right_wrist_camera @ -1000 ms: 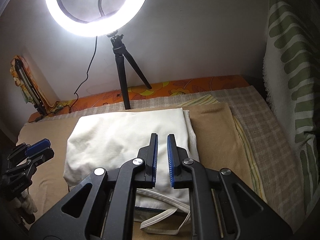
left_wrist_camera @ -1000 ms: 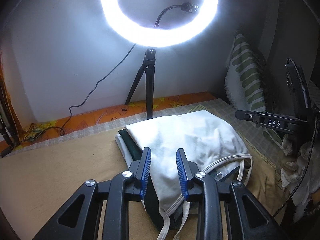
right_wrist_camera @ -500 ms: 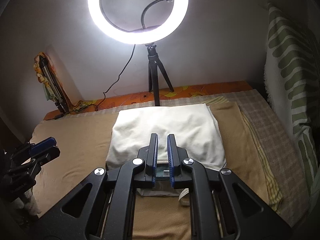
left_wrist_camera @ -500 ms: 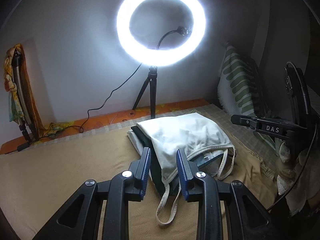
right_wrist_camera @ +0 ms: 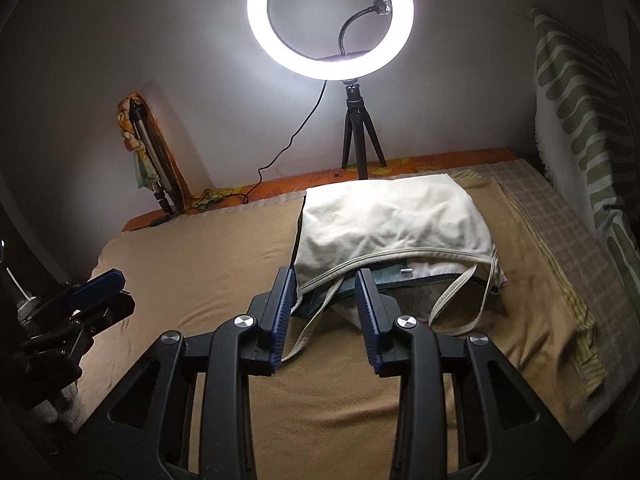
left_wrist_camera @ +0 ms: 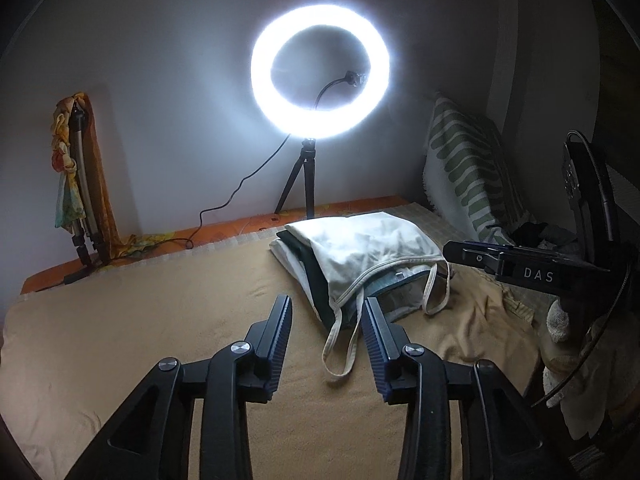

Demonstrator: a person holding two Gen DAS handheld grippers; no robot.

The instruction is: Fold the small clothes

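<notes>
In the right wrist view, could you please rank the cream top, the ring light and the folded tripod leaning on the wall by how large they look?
1. cream top, largest
2. ring light, though it stands farther back, so its true size is unsure
3. folded tripod, smallest

You are carrying two matching black grippers: the left gripper (left_wrist_camera: 326, 312) and right gripper (right_wrist_camera: 326, 282) are each showing ribbed blue pads (right_wrist_camera: 283, 312) on angular black fingers, round silver screws (left_wrist_camera: 239, 347) behind those pads, and triangular cut-outs further back. White "DAS" lettering (left_wrist_camera: 538, 275) is showing on the right one's side.
</notes>
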